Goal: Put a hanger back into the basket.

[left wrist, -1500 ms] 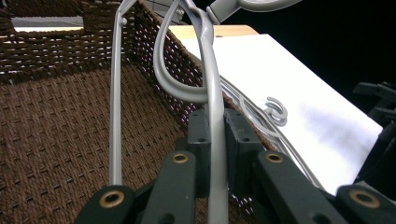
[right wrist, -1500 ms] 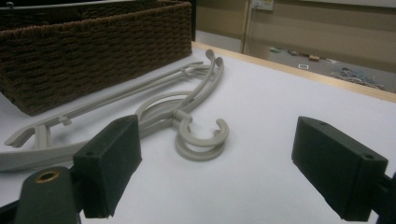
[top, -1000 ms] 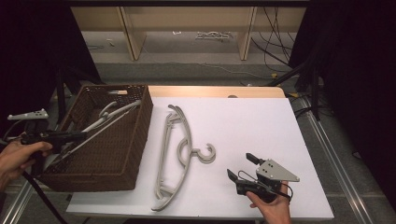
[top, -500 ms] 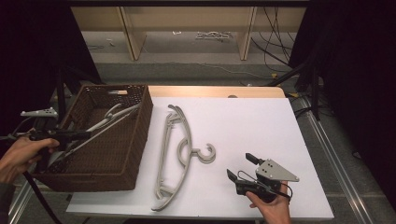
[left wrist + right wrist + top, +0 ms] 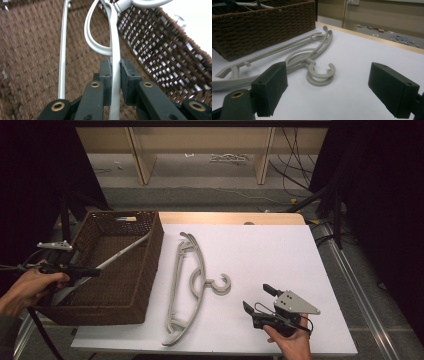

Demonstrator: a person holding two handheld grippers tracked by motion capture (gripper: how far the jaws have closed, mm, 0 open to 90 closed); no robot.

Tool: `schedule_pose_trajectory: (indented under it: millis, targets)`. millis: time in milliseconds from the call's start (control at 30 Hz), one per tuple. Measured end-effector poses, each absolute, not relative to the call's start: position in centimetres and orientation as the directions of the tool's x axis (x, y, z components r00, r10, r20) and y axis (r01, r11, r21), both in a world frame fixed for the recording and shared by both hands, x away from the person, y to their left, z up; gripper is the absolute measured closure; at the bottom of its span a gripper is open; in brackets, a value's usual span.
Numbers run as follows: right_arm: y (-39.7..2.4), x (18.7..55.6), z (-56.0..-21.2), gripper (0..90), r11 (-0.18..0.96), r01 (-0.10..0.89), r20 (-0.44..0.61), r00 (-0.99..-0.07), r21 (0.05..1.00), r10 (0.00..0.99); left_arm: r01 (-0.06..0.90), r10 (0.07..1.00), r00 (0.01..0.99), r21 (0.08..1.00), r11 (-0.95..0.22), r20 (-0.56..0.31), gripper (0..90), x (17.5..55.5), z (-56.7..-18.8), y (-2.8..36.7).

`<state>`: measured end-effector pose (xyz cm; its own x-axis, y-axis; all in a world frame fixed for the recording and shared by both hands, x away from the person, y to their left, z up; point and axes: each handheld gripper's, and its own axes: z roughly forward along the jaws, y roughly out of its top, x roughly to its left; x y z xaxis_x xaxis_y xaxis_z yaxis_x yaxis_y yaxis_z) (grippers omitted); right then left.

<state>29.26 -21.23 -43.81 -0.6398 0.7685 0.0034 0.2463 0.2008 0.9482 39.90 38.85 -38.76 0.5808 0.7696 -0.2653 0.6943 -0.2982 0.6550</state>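
The left gripper (image 5: 92, 270) is pinching a grey hanger (image 5: 113, 57) inside the wicker basket (image 5: 145, 270) at the desk's left edge; the right gripper (image 5: 260, 299) is resting near the front edge, fingers (image 5: 270, 87) spread.

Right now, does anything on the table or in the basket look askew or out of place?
Nothing is spilled or broken. One grey plastic hanger sits tilted in the brown wicker basket, its end over the rim, clamped by the left gripper. Stacked grey hangers lie flat on the white table.
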Motion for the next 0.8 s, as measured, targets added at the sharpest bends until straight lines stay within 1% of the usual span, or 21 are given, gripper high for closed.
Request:
schedule_pose_trajectory:
  millis: [133, 167, 267, 367, 467, 567, 633, 667, 733, 800]
  targets:
    - [-21.2, 29.2, -43.8, 16.7, 0.206, 0.248, 0.002, -0.644, 0.947, 0.765, 0.72, 0.77, 0.579, 0.61, -0.331, -0.267, 80.3, 39.9, -39.3, 38.6]
    - [-21.2, 29.2, -43.8, 16.7, 0.206, 0.248, 0.002, -0.643, 0.947, 0.766, 0.727, 0.771, 0.572, 0.607, -0.32, -0.279, 80.5, 39.9, -39.4, 38.5]
    - [-21.2, 29.3, -43.8, 16.7, 0.203, 0.246, 0.002, -0.64, 0.948, 0.768, 0.731, 0.777, 0.564, 0.606, -0.313, -0.279, 82.0, 39.9, -39.2, 38.6]
    - [-21.2, 29.2, -43.8, 16.7, 0.207, 0.251, 0.003, -0.643, 0.945, 0.766, 0.731, 0.781, 0.56, 0.607, -0.311, -0.275, 80.2, 39.9, -38.9, 38.7]
    - [-21.2, 29.3, -43.8, 16.7, 0.203, 0.246, 0.002, -0.641, 0.948, 0.768, 0.723, 0.794, 0.539, 0.638, -0.266, -0.28, 74.0, 39.7, -38.3, 38.7]
    - [-21.2, 29.2, -43.8, 16.7, 0.207, 0.249, 0.002, -0.644, 0.946, 0.765, 0.71, 0.805, 0.519, 0.669, -0.22, -0.286, 62.6, 39.4, -37.5, 38.3]
    - [-21.2, 29.2, -43.8, 16.7, 0.209, 0.252, 0.003, -0.643, 0.945, 0.765, 0.702, 0.811, 0.513, 0.681, -0.208, -0.281, 56.0, 39.3, -37.1, 38.0]
    - [-21.2, 29.2, -43.8, 16.7, 0.21, 0.254, 0.002, -0.642, 0.944, 0.767, 0.694, 0.819, 0.506, 0.692, -0.2, -0.271, 51.1, 39.3, -36.6, 37.8]
    - [-21.2, 29.2, -43.8, 16.7, 0.207, 0.249, 0.001, -0.643, 0.946, 0.766, 0.671, 0.827, 0.503, 0.717, -0.191, -0.251, 47.0, 39.1, -35.8, 37.1]
    - [-21.2, 29.3, -43.8, 16.7, 0.2, 0.242, 0.0, -0.637, 0.949, 0.771, 0.654, 0.828, 0.498, 0.738, -0.164, -0.257, 43.3, 38.8, -35.2, 36.3]
